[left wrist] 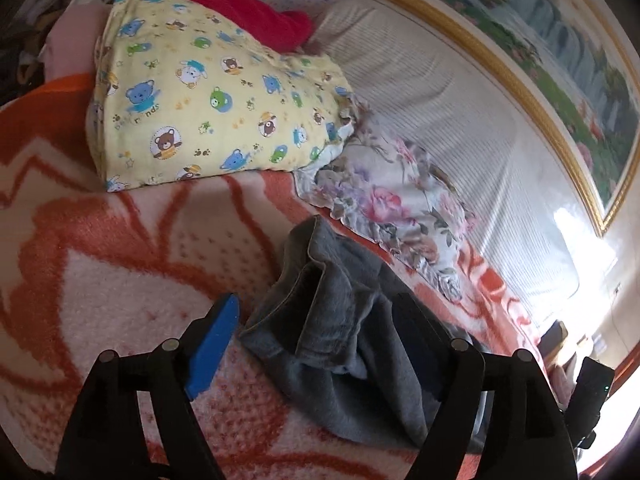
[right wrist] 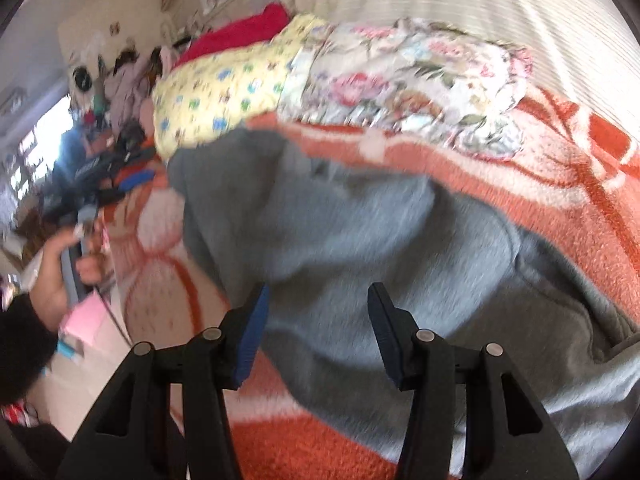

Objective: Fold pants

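The grey pants [left wrist: 336, 320] lie bunched on an orange-and-white blanket [left wrist: 120, 264]. In the left wrist view my left gripper [left wrist: 316, 308] is open, its blue pad left of the crumpled cloth and its dark finger partly behind it; the pads do not press on the fabric. In the blurred right wrist view my right gripper [right wrist: 318, 292] is open just above a broad grey stretch of the pants [right wrist: 340, 232], with nothing pinched. A person's hand [right wrist: 56, 272] holding the other gripper's handle shows at the left edge.
A yellow bear-print pillow [left wrist: 208, 96] and a floral pillow [left wrist: 384, 200] lie beyond the pants, with a red cloth [left wrist: 240, 8] behind them. A white ribbed backrest [left wrist: 440, 92] and a gold-framed picture [left wrist: 560, 60] rise at the far side. Clutter fills the room's left [right wrist: 120, 80].
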`<state>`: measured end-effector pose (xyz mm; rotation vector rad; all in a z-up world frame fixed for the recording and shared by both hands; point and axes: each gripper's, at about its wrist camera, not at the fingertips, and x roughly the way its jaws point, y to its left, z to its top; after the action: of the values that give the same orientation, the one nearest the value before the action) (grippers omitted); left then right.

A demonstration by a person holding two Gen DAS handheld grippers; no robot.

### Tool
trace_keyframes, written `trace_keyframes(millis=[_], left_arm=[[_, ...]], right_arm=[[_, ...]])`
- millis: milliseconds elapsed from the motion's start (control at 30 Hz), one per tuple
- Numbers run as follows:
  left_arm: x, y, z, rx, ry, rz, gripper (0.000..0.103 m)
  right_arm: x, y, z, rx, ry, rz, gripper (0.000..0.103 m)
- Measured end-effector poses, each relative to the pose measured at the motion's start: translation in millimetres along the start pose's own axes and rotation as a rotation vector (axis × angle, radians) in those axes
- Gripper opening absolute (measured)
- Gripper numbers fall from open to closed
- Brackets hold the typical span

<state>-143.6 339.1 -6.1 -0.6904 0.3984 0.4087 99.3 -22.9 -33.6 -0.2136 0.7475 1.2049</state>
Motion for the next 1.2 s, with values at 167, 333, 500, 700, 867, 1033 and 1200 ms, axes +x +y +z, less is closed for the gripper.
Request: trace_keyframes(millis=[167, 333, 500, 700, 867, 1033, 1200], left_arm=[[17.4, -16.3, 10.3, -0.019, 0.046, 0.003, 0.083], [46.2, -34.4, 11.7, 0.088, 0.036, 0.159, 0.084], [68.6, -4.7, -11.3, 0.088, 0.157, 0.233, 0.084], [76.9, 22.2, -19.1, -0.053, 0.231, 0.127, 0.084], [101.5, 11.6, -9.7, -0.073, 0.281, 0.081, 0.084], [115.3, 0.6, -13.5, -0.052, 0.282, 0.086, 0.084], [115.8, 5.2, -19.2, -0.106, 0.309, -0.053, 0.033]], right_arm=[[3.1, -19.3, 30.3, 0.08, -0.047, -0.079, 0.053], [16.9, -37.2, 56.6, 0.165, -0.074, -0.118, 0.053], [29.4, -45.2, 66.9, 0.173, -0.072, -0.159, 0.053], [40.9, -70.2, 76.9, 0.177, -0.049, -0.199, 0.053], [55.4, -94.0, 89.9, 0.219, -0.034, -0.199, 0.052], [87.8, -106.4, 94.1, 0.233, 0.07, -0.154, 0.052], [129.0, -95.5, 80.4, 0.177, 0.222, -0.088, 0.038]])
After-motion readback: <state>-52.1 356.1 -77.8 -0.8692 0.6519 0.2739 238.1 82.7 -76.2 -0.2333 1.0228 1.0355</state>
